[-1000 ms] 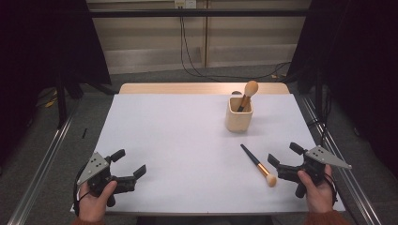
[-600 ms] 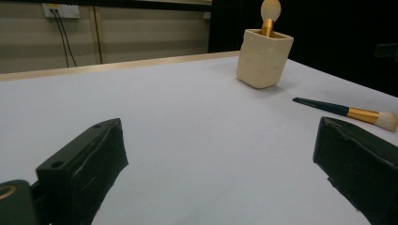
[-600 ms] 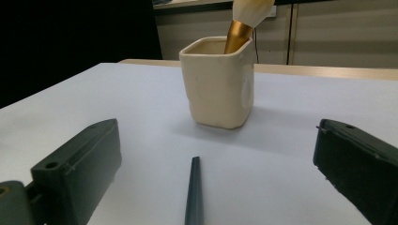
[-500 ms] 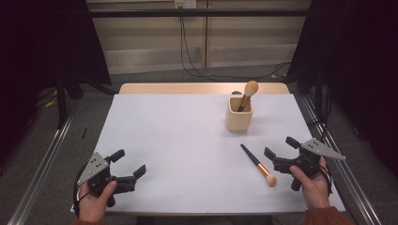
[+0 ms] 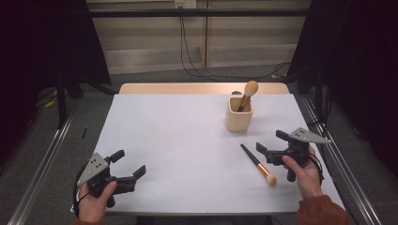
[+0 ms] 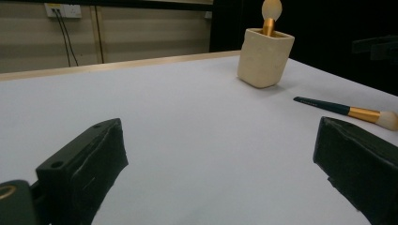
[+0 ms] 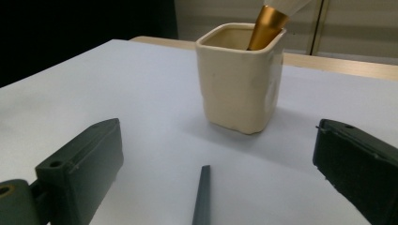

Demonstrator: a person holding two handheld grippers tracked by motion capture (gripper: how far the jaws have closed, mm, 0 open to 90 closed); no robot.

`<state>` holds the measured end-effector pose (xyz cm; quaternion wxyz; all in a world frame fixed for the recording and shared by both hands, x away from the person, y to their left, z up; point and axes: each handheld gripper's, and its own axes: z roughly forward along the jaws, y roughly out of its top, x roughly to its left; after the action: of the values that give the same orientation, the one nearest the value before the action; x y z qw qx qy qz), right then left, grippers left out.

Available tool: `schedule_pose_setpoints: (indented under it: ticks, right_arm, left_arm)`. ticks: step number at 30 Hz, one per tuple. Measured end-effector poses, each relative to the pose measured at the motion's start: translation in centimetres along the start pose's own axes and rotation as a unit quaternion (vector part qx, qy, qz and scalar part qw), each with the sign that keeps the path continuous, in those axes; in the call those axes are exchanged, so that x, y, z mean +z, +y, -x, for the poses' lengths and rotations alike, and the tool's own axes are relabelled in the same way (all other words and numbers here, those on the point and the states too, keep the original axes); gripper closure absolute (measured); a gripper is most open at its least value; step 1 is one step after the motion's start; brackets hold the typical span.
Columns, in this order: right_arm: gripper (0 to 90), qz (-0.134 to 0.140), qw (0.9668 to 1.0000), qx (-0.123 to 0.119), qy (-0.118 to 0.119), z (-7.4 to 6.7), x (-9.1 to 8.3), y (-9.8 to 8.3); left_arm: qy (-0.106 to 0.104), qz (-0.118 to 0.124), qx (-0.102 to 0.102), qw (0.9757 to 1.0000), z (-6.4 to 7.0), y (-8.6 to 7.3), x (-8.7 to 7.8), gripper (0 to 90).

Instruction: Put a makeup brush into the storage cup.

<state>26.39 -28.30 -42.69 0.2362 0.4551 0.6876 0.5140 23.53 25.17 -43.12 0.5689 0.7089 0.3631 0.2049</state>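
So the cup (image 5: 239,114) sits toward the back right of the table (image 5: 178,136), with one brush (image 5: 247,93) standing in it. A second brush (image 5: 257,164) lies flat in front of the cup, closer to the person. Right gripper (image 5: 272,146) is just right of that brush, left gripper (image 5: 127,165) way over at the front left corner.

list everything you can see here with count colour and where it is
cup: 1, cream, far right part of the table, upright
brush in cup: 1, gold ferrule, pale head up, leaning in the cup
loose brush: 1, dark handle, gold ferrule, pale head, flat on the table near the right gripper
table: 1, white top, wooden far edge
wall socket: 1, white, back wall, cables hanging
left gripper: 1, black, near left, fingers open
right gripper: 1, black, near right, fingers open by the loose brush
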Motion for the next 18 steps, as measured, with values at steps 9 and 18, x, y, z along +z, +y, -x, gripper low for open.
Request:
schedule_pose_setpoints:
  ticks: [9,18]
  right_arm:
    - [3.1,-0.071,0.9973,-0.008,0.015,0.58,-0.05,0.35]
    - [4.4,-0.141,0.9895,-0.019,0.024,0.66,0.42,0.89]
  left_arm:
    - [0.006,-0.001,-0.002,1.0000,-0.12,-0.04,-0.01,2.7]
    - [0.004,-0.002,-0.004,1.0000,-0.11,-0.05,0.06,2.7]
